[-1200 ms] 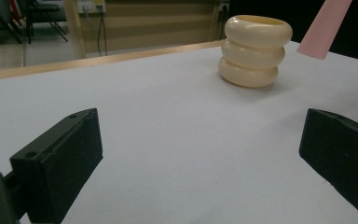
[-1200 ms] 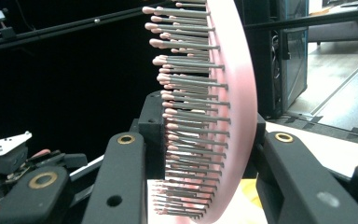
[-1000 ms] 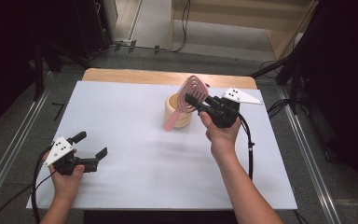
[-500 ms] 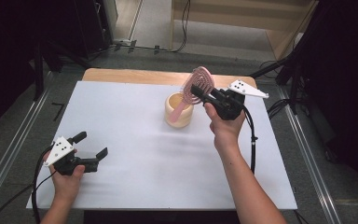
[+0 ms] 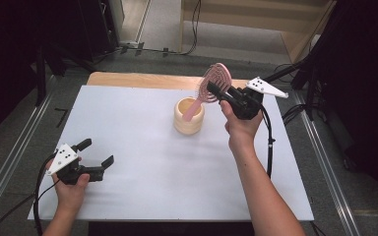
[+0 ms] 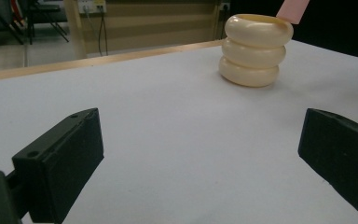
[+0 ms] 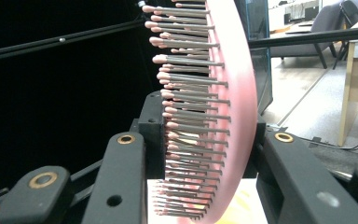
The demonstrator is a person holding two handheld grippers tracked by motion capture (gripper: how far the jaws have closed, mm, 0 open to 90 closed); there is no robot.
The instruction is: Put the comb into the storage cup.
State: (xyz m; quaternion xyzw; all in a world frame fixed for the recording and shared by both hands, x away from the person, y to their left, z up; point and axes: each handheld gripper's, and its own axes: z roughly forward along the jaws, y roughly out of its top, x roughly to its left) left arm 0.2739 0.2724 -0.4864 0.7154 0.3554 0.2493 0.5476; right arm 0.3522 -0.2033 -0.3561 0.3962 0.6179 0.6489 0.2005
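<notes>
1. High view: the bench (image 5: pixel 142 147), topped with a pale sheet, has a bare wooden strip along its far edge.
2. A cream ribbed cup (image 5: pixel 189 116) of three stacked rings stands right of centre, toward the far side.
3. The pink hairbrush (image 5: pixel 207 91) is tilted, its handle end down in the cup's mouth and its oval head up to the right.
4. The right claw (image 5: pixel 214 90) is clamped on the brush head, bristles against one jaw.
5. The left claw (image 5: pixel 97 155), near left, hangs low over the sheet, jaws apart and holding nothing.
</notes>
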